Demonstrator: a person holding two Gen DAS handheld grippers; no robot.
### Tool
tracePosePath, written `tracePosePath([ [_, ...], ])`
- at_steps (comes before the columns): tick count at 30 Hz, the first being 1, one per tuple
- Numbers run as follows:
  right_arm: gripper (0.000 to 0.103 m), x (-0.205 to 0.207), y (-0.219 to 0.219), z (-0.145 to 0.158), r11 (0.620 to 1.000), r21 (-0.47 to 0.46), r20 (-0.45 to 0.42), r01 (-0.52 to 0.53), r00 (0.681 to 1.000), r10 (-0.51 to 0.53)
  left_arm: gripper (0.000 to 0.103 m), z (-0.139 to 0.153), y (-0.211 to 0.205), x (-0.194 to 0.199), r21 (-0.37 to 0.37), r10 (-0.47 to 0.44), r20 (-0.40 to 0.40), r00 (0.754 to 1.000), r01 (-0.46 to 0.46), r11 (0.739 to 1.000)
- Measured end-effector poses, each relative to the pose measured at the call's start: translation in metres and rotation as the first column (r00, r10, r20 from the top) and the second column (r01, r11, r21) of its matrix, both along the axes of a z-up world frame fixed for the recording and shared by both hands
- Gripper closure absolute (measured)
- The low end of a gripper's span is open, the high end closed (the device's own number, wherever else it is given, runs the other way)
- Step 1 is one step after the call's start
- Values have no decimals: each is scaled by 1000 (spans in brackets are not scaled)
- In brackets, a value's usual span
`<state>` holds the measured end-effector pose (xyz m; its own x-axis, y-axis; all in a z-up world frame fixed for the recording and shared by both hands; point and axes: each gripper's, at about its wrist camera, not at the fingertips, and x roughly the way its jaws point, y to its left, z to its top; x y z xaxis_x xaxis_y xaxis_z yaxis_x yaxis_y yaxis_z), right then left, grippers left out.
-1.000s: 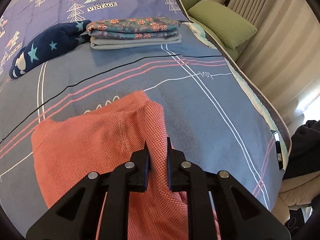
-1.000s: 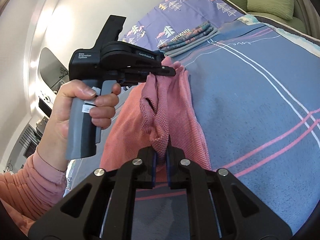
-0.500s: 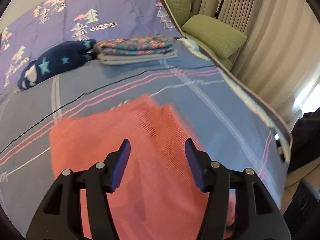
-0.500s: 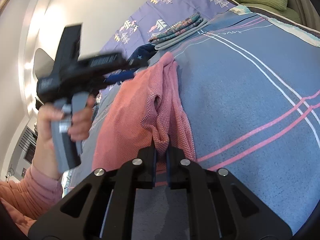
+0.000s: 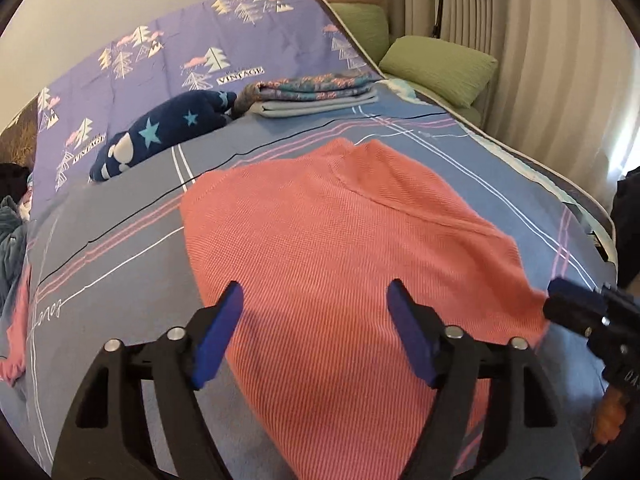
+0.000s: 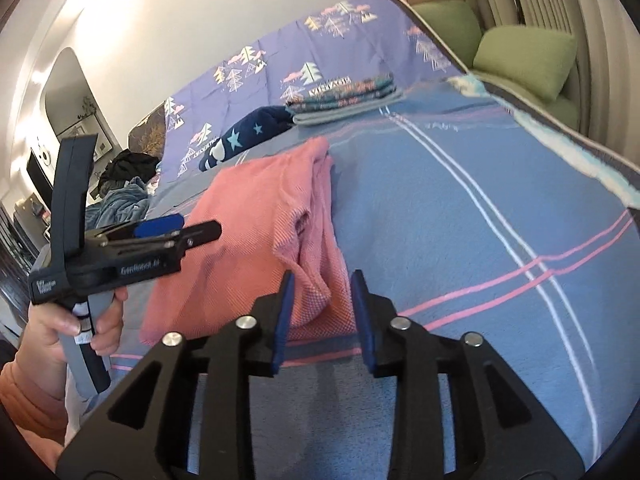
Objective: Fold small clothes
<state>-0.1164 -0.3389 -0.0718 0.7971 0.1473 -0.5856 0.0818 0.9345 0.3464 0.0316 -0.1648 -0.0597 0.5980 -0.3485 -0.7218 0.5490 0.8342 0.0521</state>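
On the blue striped bed (image 5: 120, 240), the pink garment (image 5: 340, 248) lies spread flat. The left gripper (image 5: 316, 324) hovers above it, jaws wide apart, empty. The right gripper (image 6: 322, 312), jaws parted, straddles its bunched edge at 12 o'clock, gripping nothing.

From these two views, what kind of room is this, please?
Most likely a bedroom at home. A wide bed with a printed blue-purple cover fills the views, green pillows lie beside pleated curtains, and folded clothes sit stacked beyond the pink garment.

Pale wall (image 6: 168, 20); pleated curtains (image 5: 540, 60); green cushions (image 5: 440, 68) beside bed (image 6: 480, 184).
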Motion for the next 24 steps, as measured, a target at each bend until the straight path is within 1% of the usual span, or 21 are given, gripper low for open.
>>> tracePosePath([
  [4,68,2,3,4,1000,-16,5,7,1000,-7,28,-2,10,-6,3,15,3,1000,-15,1000],
  [7,68,3,6,7,999,-29,8,12,1000,-12,28,0,25,-11,-5,41,4,999,-41,999],
  [9,68,1,7,11,999,-40,17,15,1000,-14,28,3,40,-19,-13,69,4,998,-69,998],
  [12,68,2,8,18,999,-54,36,7,999,-5,28,7,56,-35,-19,69,-8,998,-69,997],
  [14,69,5,12,21,998,-59,46,-15,999,18,26,7,65,-53,-9,46,-5,999,-46,999],
  [16,69,9,19,24,997,-44,52,-60,997,62,26,6,70,-69,1,22,-3,1000,-22,1000],
  [18,69,12,28,27,994,-29,65,-105,992,107,26,-1,73,-85,15,-13,-11,1000,14,1000],
  [20,69,15,38,30,989,-39,80,-142,986,145,26,-8,71,-94,38,-34,-8,999,35,999],
  [22,69,20,46,27,984,-52,80,-171,981,175,26,-19,64,-94,77,-21,-1,1000,21,997],
  [23,69,25,49,23,980,-47,67,-191,979,194,26,-23,62,-92,82,-18,-9,1000,18,997],
  [24,71,31,49,17,980,-38,45,-197,979,198,26,-27,60,-90,85,-7,-18,1000,9,996],
])
